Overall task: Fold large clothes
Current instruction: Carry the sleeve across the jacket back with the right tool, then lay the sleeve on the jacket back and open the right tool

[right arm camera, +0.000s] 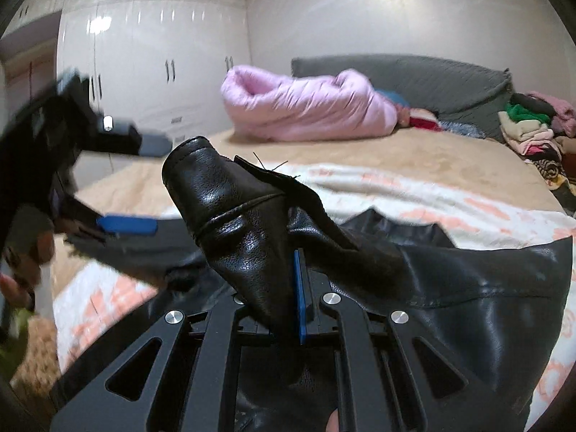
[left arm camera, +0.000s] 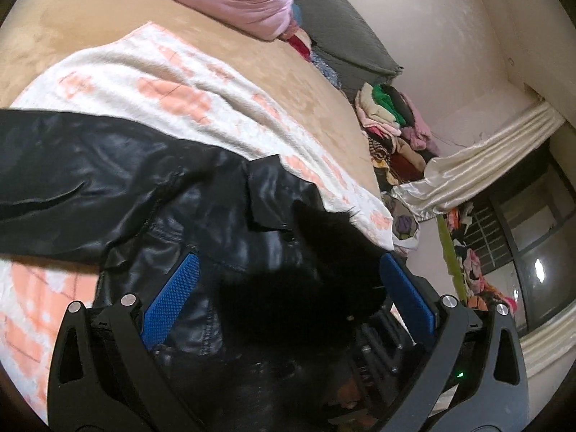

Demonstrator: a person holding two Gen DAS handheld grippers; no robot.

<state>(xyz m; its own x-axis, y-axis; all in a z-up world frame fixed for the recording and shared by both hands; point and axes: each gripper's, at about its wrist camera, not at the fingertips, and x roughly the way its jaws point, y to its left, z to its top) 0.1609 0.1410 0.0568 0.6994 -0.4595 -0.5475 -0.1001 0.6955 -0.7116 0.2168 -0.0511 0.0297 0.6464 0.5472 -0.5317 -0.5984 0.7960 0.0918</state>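
Observation:
A black leather jacket (left arm camera: 108, 165) lies spread on a white and peach blanket (left arm camera: 151, 82) on the bed. My left gripper (left arm camera: 288, 259) hovers open over the jacket's body, its blue pads (left arm camera: 172, 298) wide apart with a black furry part (left arm camera: 324, 252) between them, not pinched. In the right wrist view my right gripper (right arm camera: 293, 255) is shut on a bunched fold of the jacket (right arm camera: 230, 216), which stands up from the jaws. The left gripper (right arm camera: 151, 185) shows blurred at the left there, open, held by a hand (right arm camera: 21, 270).
A rolled pink quilt (right arm camera: 306, 108) lies at the far end of the tan bed (right arm camera: 414, 151), before a grey headboard (right arm camera: 414, 72). A heap of mixed clothes (left arm camera: 392, 122) sits beside the bed. White wardrobes (right arm camera: 144, 54) line the left wall.

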